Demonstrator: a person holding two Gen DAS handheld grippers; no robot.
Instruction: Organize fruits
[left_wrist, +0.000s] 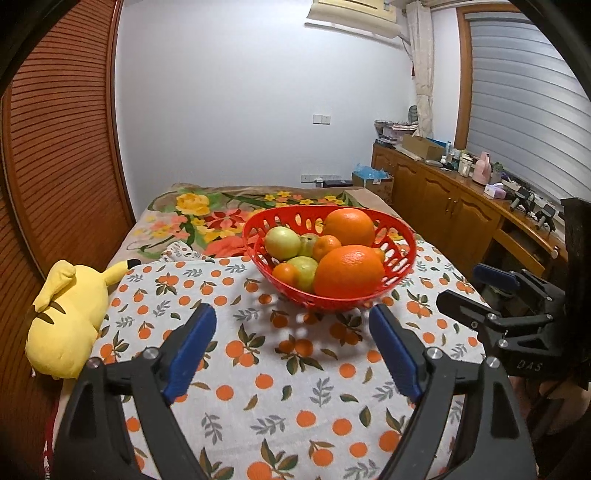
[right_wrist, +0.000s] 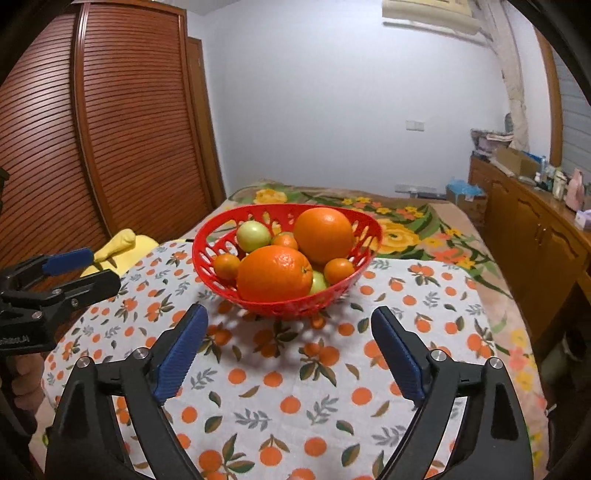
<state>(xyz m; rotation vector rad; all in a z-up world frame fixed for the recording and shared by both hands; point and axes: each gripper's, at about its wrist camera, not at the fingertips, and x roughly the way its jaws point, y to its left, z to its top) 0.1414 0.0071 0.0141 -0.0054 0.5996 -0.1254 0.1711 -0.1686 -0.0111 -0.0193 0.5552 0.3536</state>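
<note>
A red slotted basket (left_wrist: 400, 258) (right_wrist: 207, 254) stands on an orange-print cloth (left_wrist: 258, 369) (right_wrist: 295, 387). It holds two large oranges (left_wrist: 349, 271) (right_wrist: 275, 273), small tangerines (left_wrist: 325, 246) (right_wrist: 338, 270) and green apples (left_wrist: 282, 243) (right_wrist: 253, 236). My left gripper (left_wrist: 293, 319) is open and empty, just in front of the basket. My right gripper (right_wrist: 290, 321) is open and empty, also just in front of it. Each gripper shows in the other's view, the right one (left_wrist: 465, 291) and the left one (right_wrist: 92, 267).
A yellow plush toy (left_wrist: 66, 317) (right_wrist: 122, 245) lies at the cloth's left edge. A floral blanket (left_wrist: 207, 218) (right_wrist: 406, 221) covers the bed behind. A wooden louvred wardrobe (left_wrist: 62, 147) is at left, a cluttered wooden sideboard (left_wrist: 450, 192) at right.
</note>
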